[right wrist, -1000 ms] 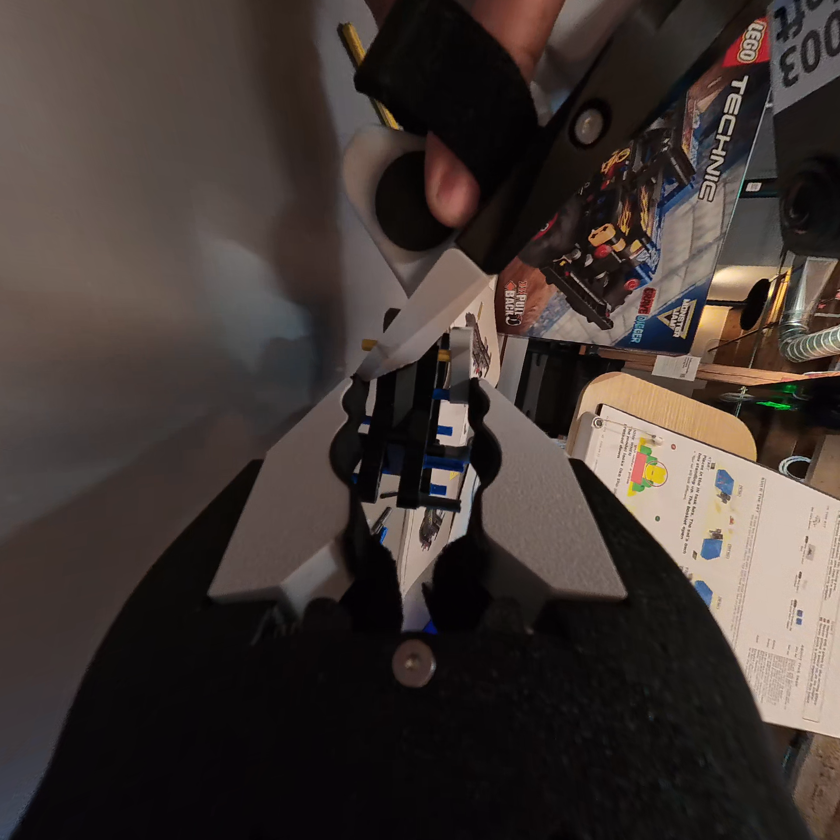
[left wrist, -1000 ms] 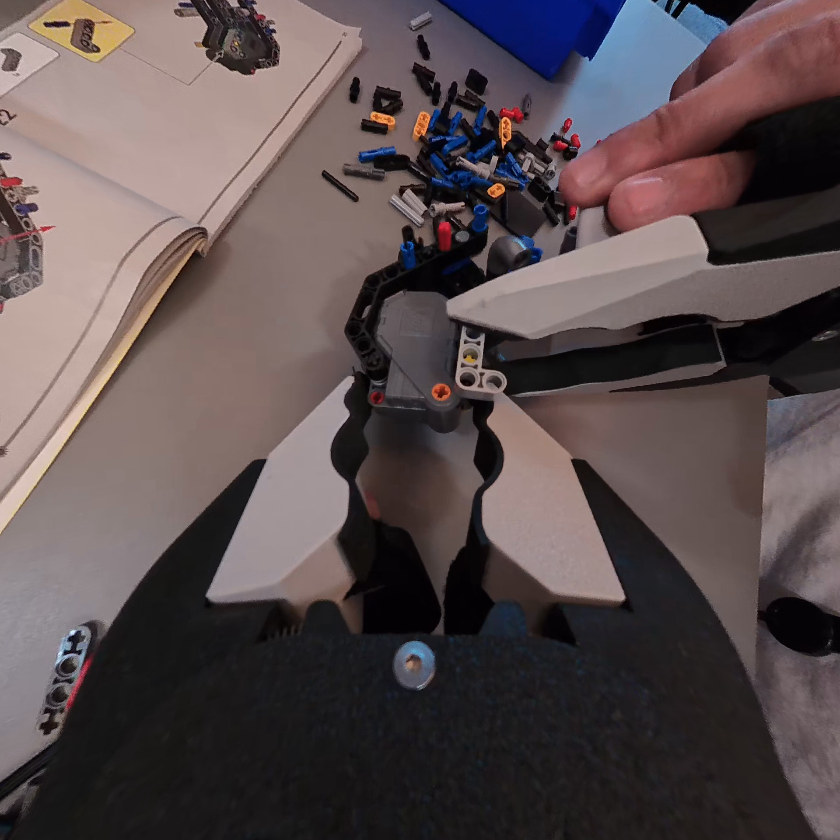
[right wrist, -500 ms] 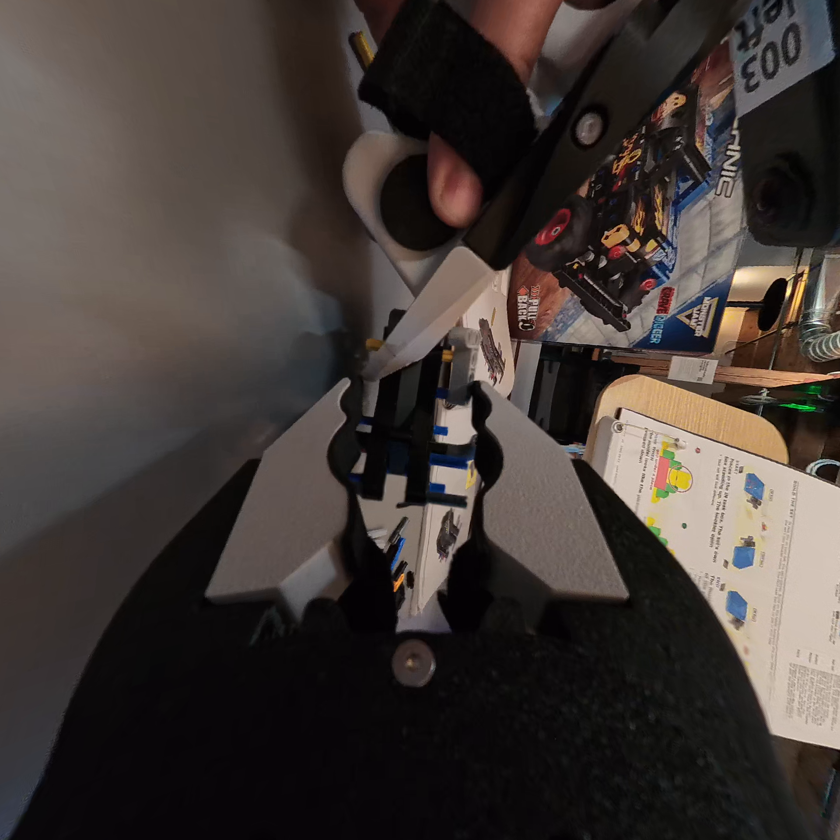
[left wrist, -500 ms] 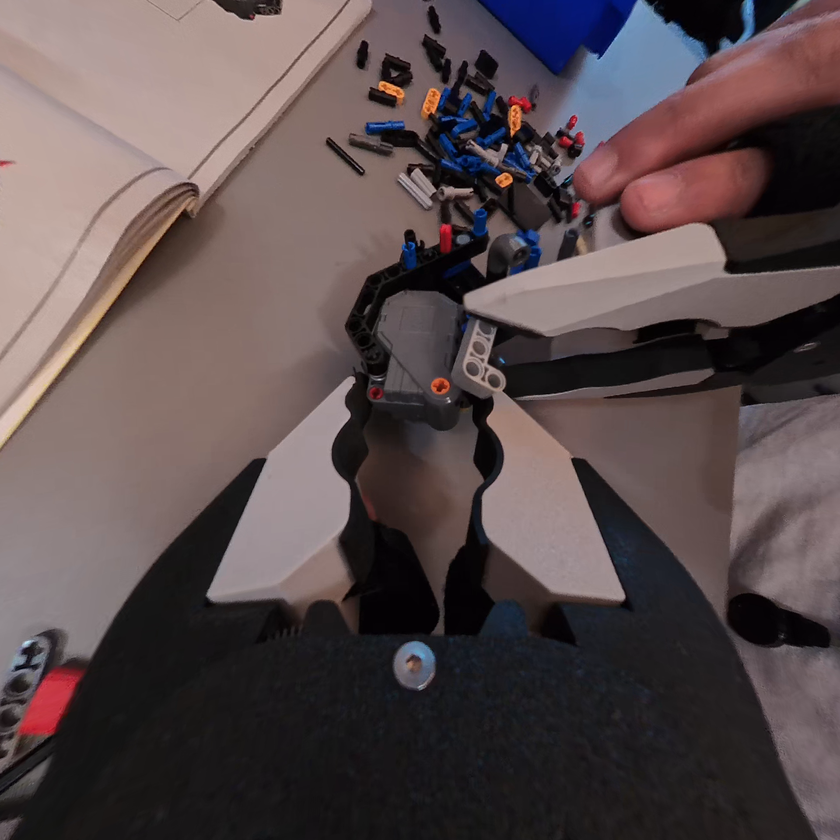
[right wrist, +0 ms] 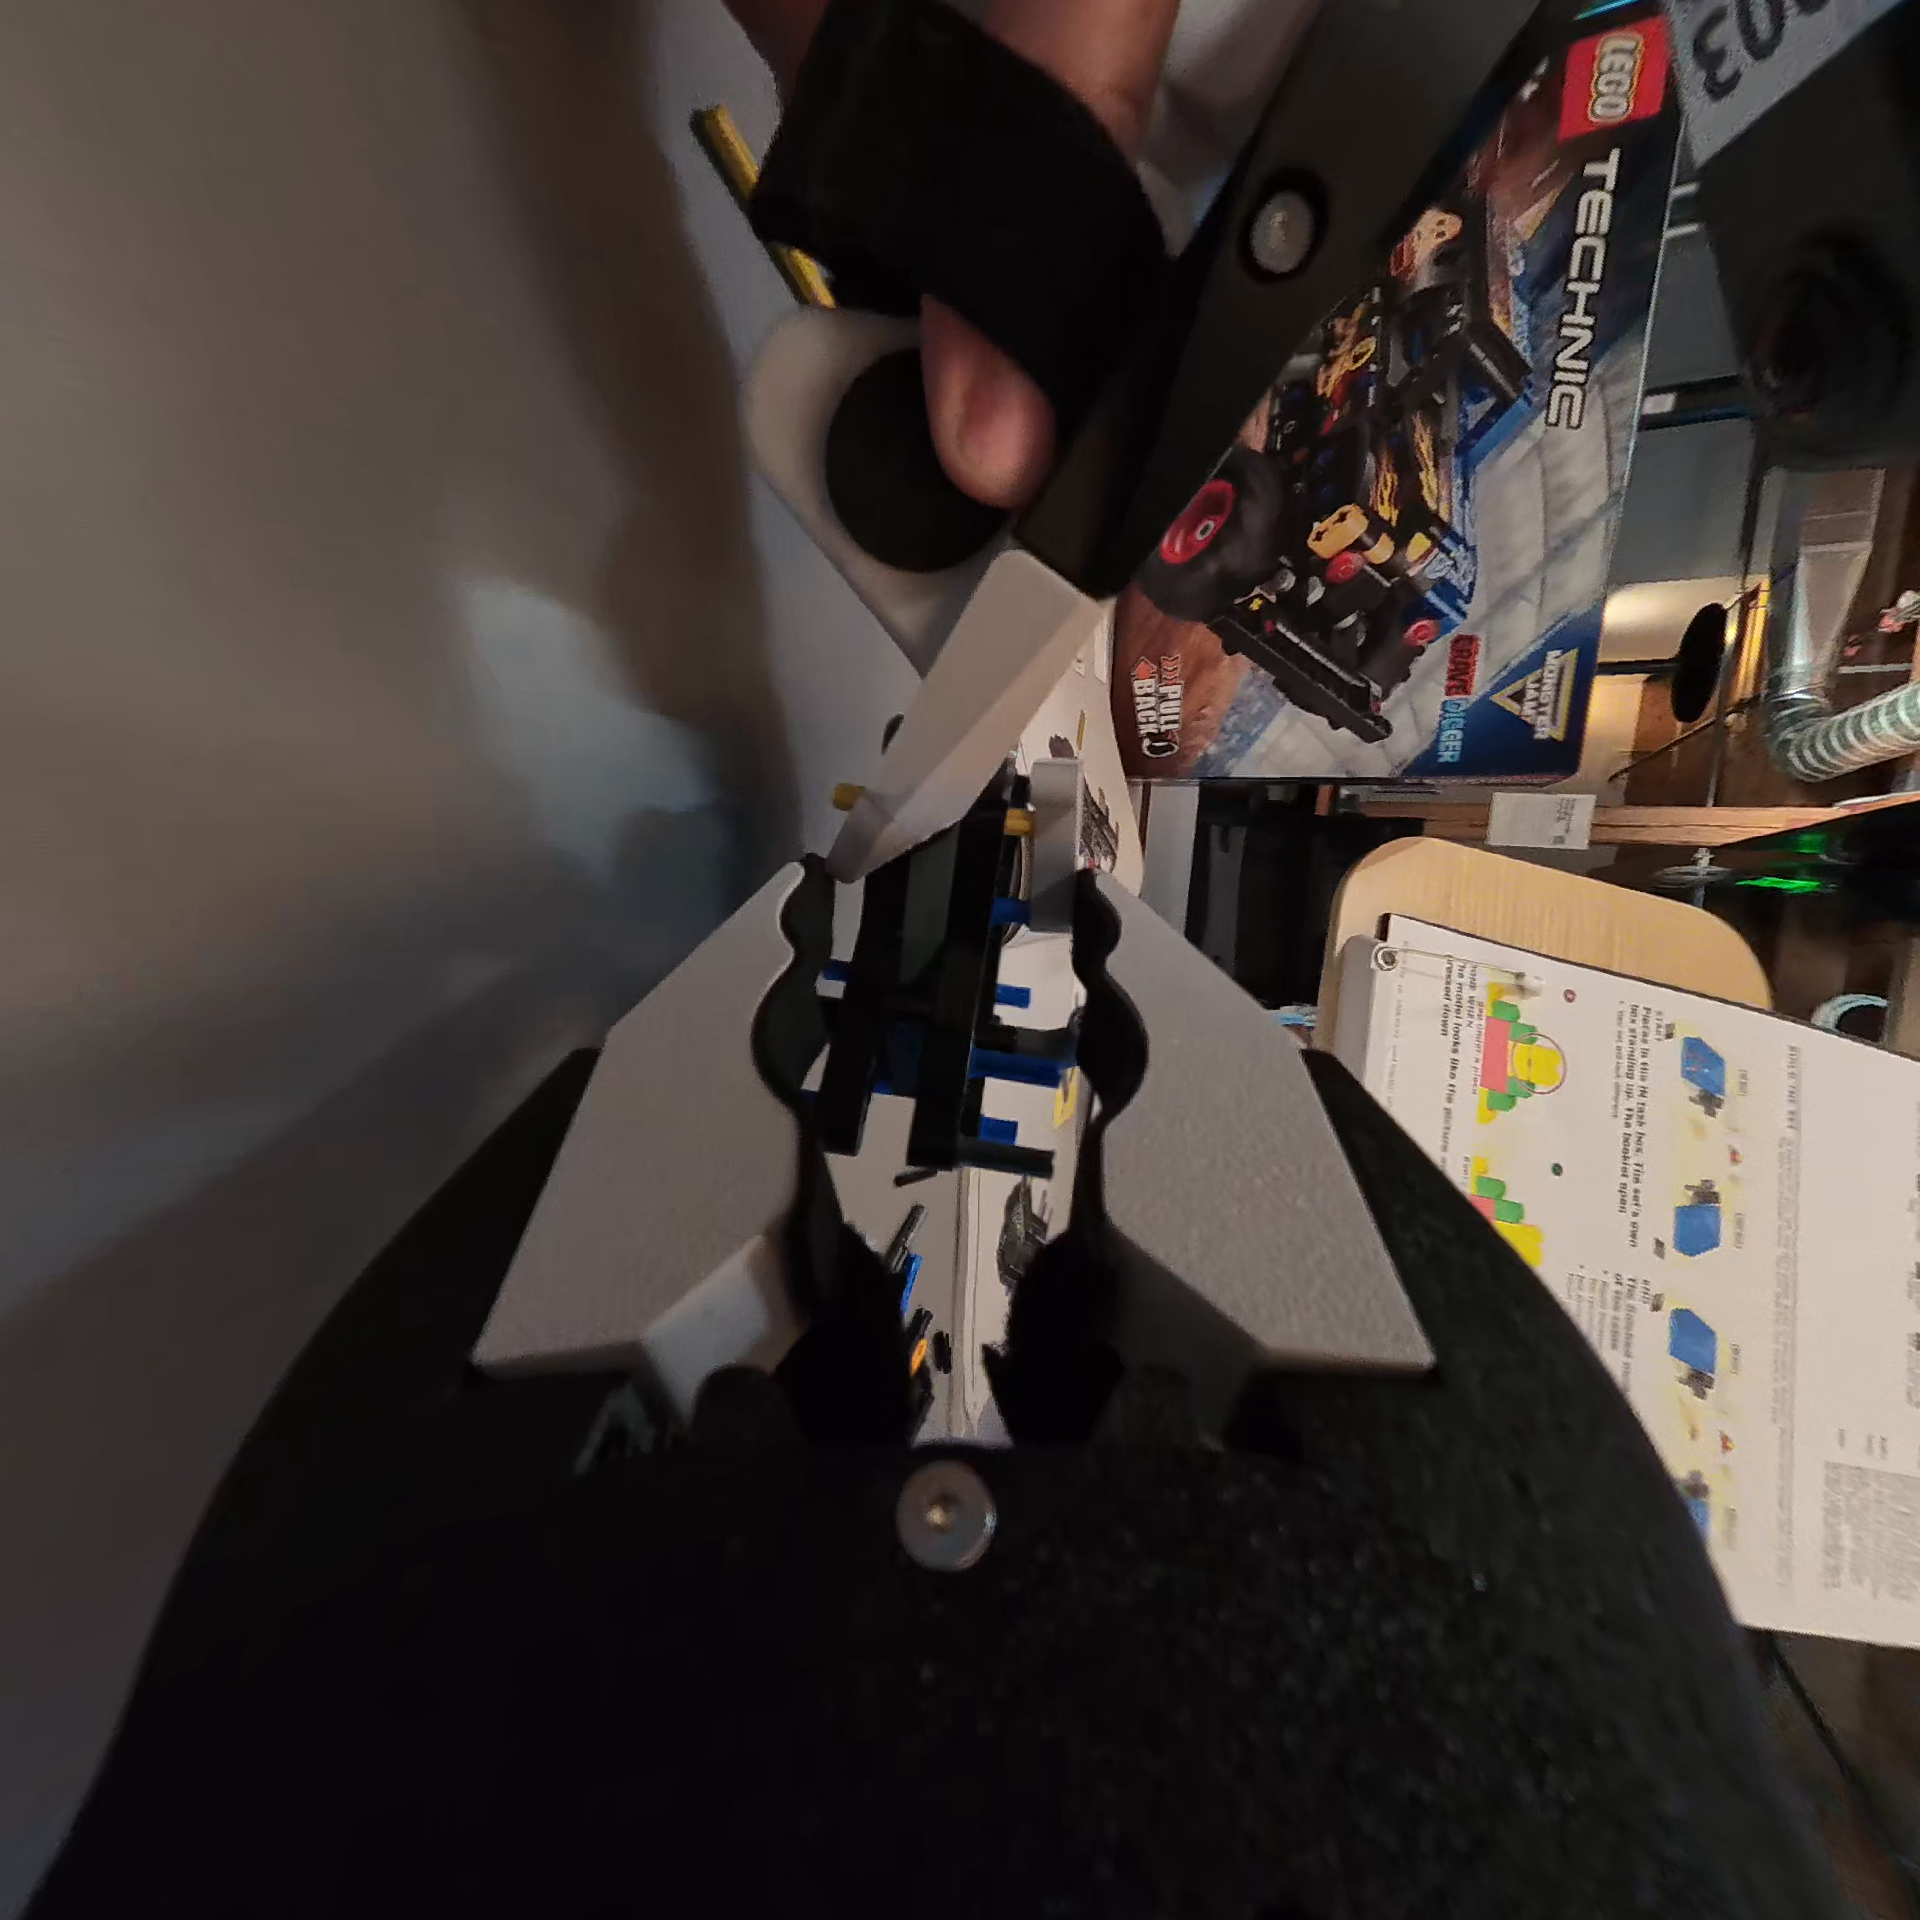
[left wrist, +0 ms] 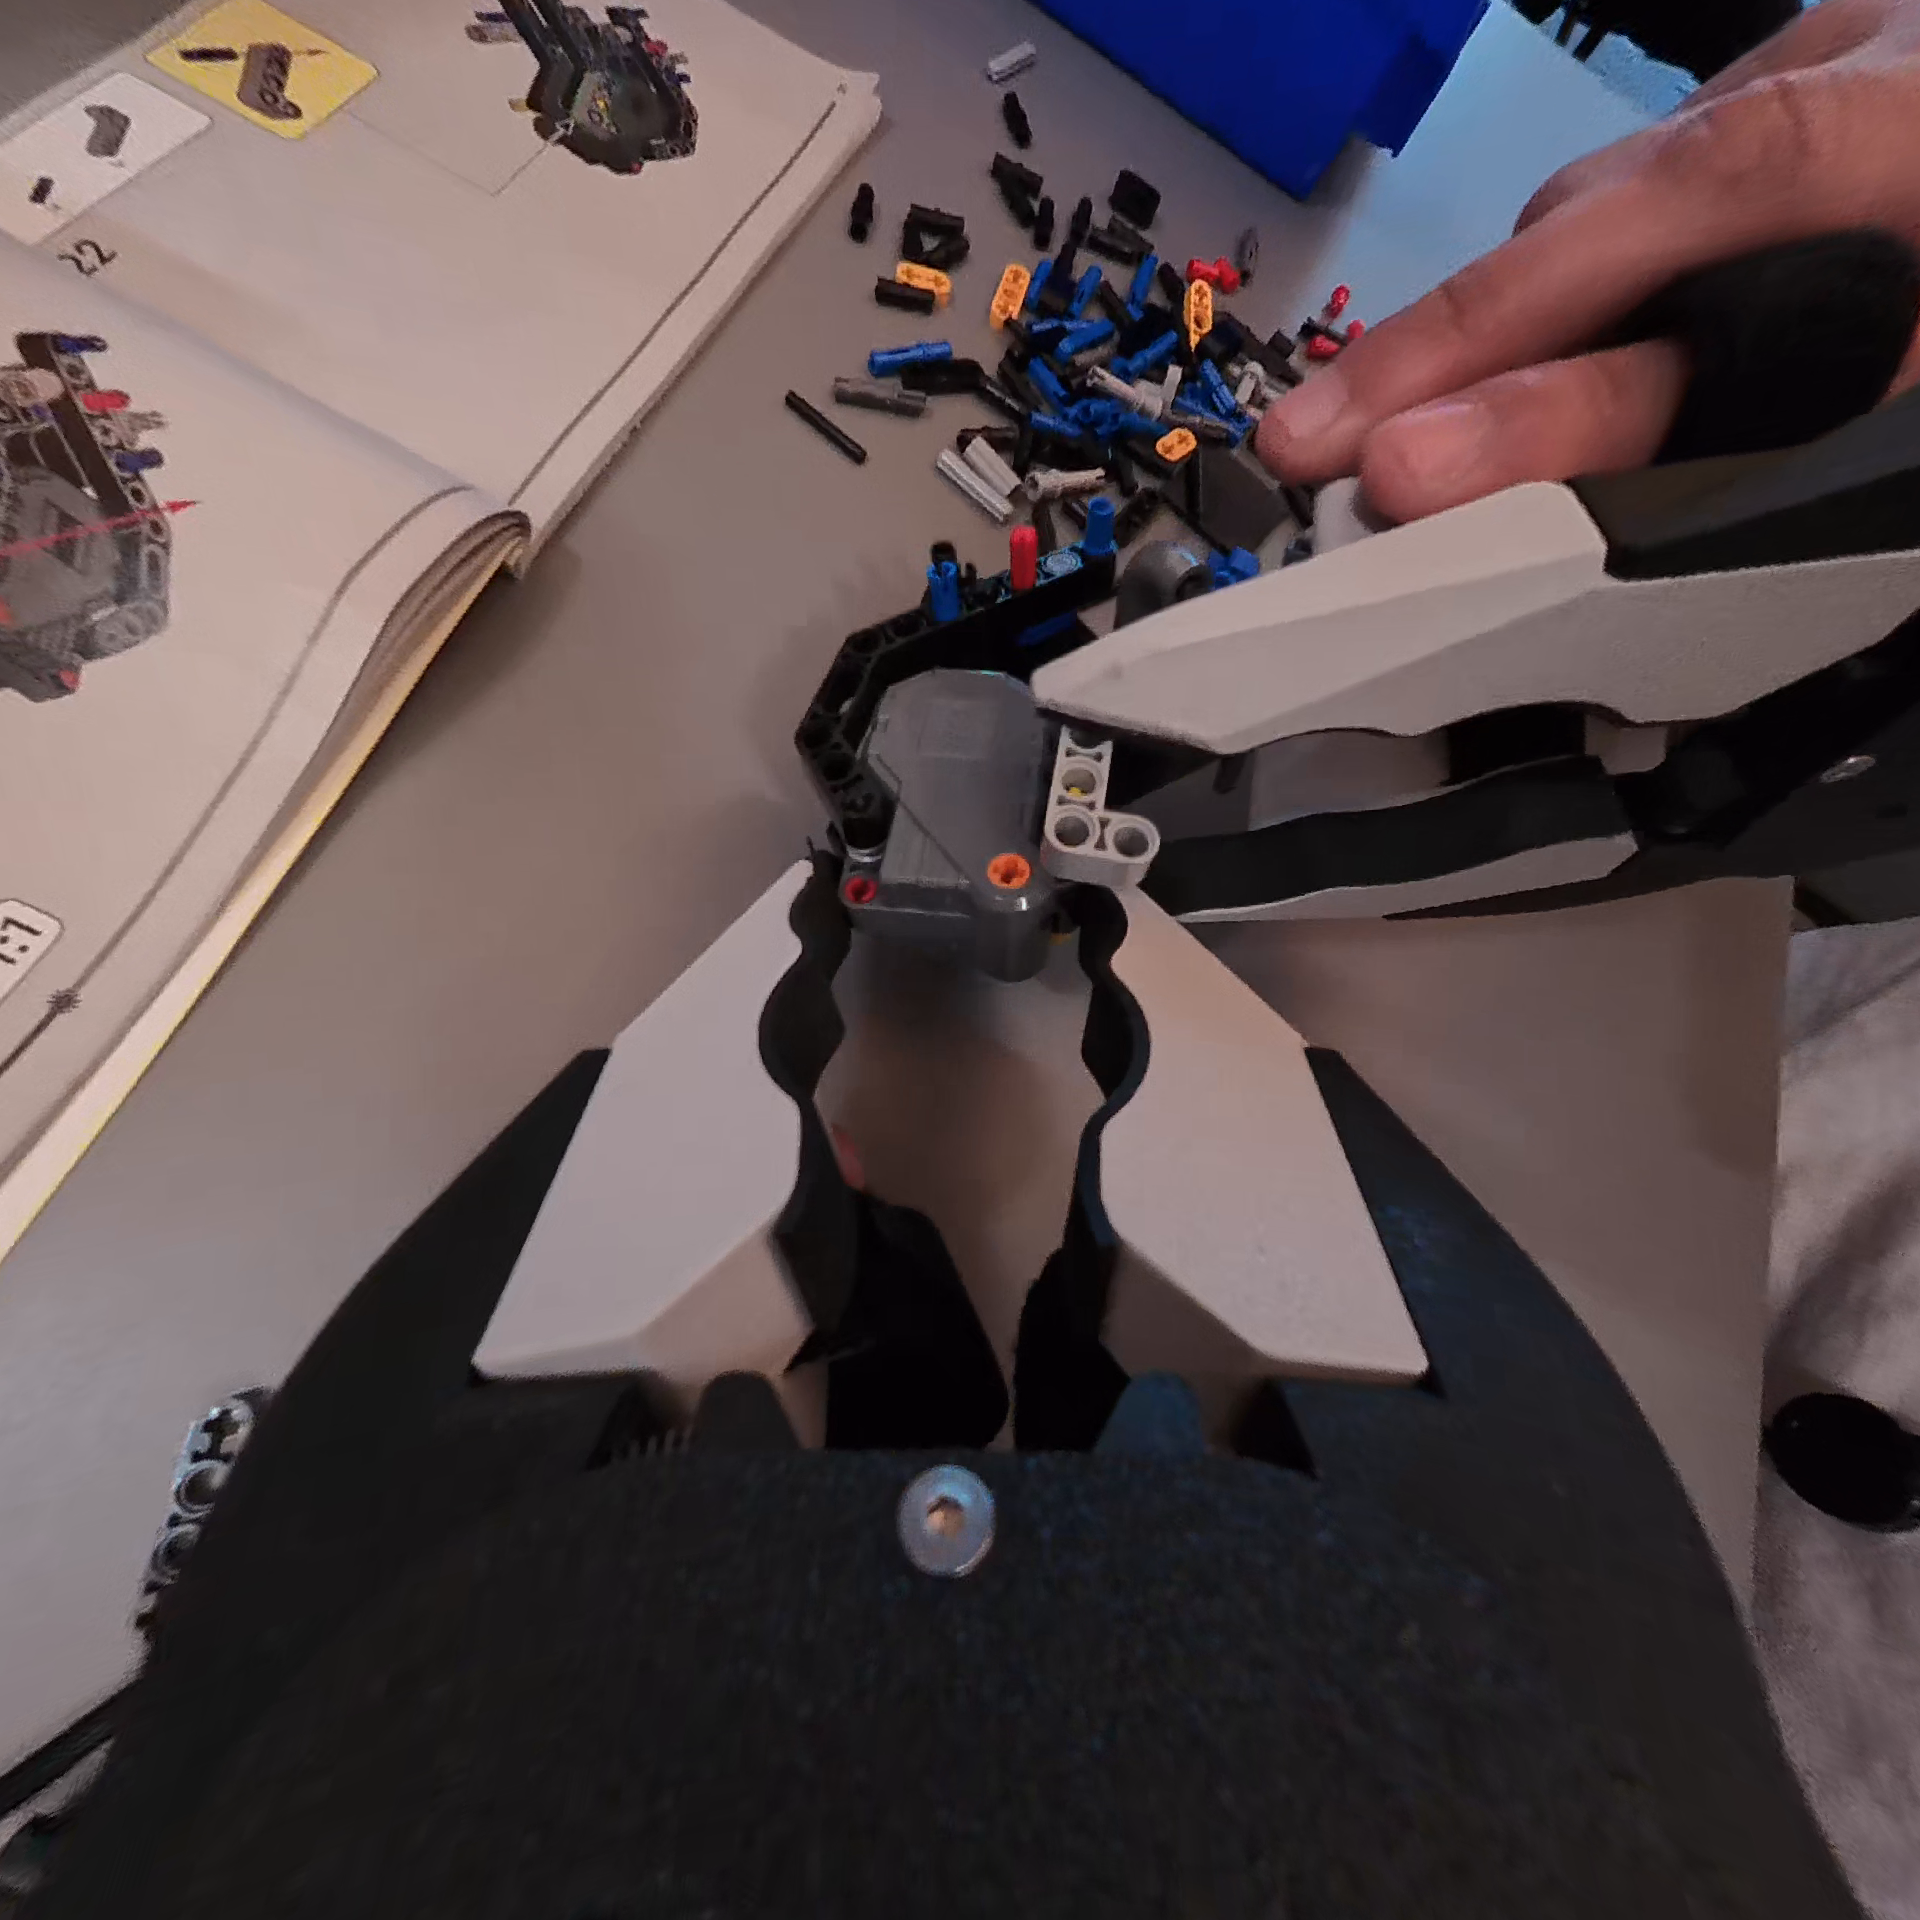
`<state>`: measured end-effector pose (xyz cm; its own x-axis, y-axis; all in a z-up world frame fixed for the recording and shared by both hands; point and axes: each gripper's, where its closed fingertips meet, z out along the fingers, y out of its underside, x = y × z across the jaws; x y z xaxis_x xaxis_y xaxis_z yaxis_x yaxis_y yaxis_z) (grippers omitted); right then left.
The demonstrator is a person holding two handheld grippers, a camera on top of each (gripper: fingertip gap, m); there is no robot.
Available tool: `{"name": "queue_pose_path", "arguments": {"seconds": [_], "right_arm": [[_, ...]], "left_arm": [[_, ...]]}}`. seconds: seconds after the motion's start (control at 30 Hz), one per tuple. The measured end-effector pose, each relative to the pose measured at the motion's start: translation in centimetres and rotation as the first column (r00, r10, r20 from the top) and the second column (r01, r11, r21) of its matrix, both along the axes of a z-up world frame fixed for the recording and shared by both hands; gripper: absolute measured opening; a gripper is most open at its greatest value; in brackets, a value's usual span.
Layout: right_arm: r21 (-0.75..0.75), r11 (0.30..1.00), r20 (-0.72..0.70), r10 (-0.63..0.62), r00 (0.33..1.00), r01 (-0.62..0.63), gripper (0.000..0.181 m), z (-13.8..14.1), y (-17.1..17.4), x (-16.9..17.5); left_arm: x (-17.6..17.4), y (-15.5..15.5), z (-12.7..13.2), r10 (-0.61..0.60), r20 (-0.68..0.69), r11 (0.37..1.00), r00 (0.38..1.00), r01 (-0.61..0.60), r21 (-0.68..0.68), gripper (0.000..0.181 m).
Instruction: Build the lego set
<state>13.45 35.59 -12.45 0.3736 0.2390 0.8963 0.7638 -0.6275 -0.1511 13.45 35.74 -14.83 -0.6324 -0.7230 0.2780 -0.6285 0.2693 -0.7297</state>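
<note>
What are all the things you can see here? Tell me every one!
Lego model: one, grey block in a black frame with blue and red pins, on the table, held between both grippers.
Loose pieces: a heap, too many to count, blue, black, orange, red, grey, behind the model.
Instruction book: one, open, pale pages, far left of the table.
Blue bin: one, top edge, partly in view.
Table: one, grey.
Set box: one, blue with a truck picture, standing behind.
Printed sheet: one, white, at right.
Left gripper: one, grey fingers, shut on the model.
Right gripper: one, shut on the model.
Hand: one, on the right gripper.
</note>
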Motion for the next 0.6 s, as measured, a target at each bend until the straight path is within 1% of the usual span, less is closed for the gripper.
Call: {"name": "queue_pose_path", "arguments": {"seconds": [0.07,0.17,0.27,0.4,0.53,0.6], "right_arm": [[0.014,1.000,0.018,-0.007,1.000,0.007,0.046,-0.1,0.1,0.2],[0.017,1.000,0.014,-0.012,1.000,0.012,0.045,-0.1,0.1,0.3],[-0.026,0.999,0.019,-0.032,0.999,0.032,0.046,-0.5,-0.1,0.6],[-0.056,0.998,0.000,-0.017,1.000,0.017,0.048,-0.5,-0.3,0.3],[-0.056,0.998,-0.001,-0.007,1.000,0.007,0.048,0.2,-0.6,-0.2],[-0.044,0.999,-0.036,0.010,0.999,-0.012,0.049,0.8,-1.0,-1.0]], "left_arm": [[0.1,0.2,-0.1,0.011,0.004,1.000,1.000,-0.011,0.014,0.043],[0.2,0.2,-0.1,0.020,0.001,1.000,1.000,-0.020,0.001,0.043],[0.5,0.1,-0.4,0.014,0.047,0.999,0.999,-0.016,0.052,0.043],[0.4,-0.1,-0.4,0.009,0.047,1.000,0.999,-0.010,0.026,0.043],[0.5,-0.1,-0.6,0.011,0.041,1.000,0.999,-0.012,0.014,0.043],[0.6,0.1,-0.6,0.014,0.050,1.000,0.999,-0.015,0.017,0.043]]}}
